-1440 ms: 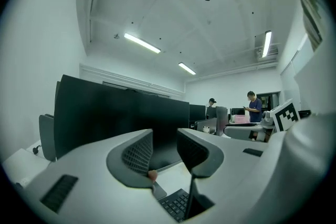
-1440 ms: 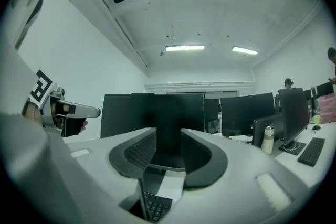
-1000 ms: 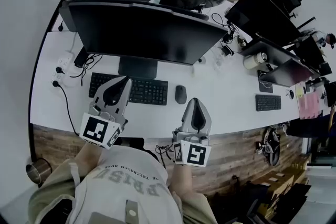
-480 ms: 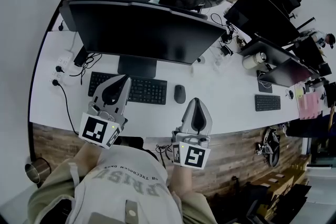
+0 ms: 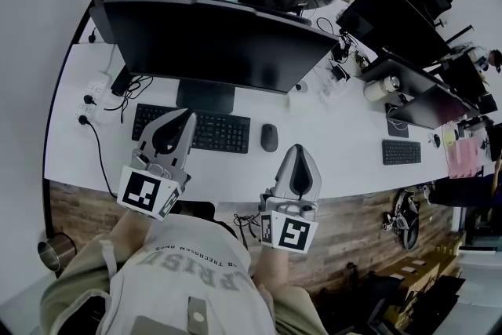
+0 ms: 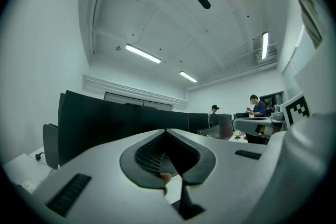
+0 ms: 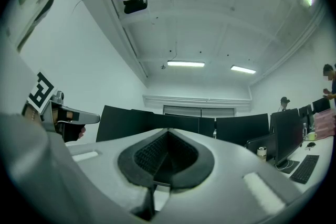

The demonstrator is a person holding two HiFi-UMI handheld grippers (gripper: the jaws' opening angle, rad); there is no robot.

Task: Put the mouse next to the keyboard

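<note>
Both tools are closed and empty. The left tool (image 5: 185, 118) has its jaws together with nothing between them, and so does the right tool (image 5: 296, 150). The mouse (image 5: 269, 137) lies on the white tabletop (image 5: 337, 141) just ahead of the right tool's tip and slightly to its left, apart from it. The keyboard (image 5: 216, 134) sits partly under the left tool, and its near end is just beside the mouse. Judging by that, the placing looks finished, or the grasp has not yet begun. If the mouse needs to go nearer, the right tool must open, reach forward and close on its sides.
</note>
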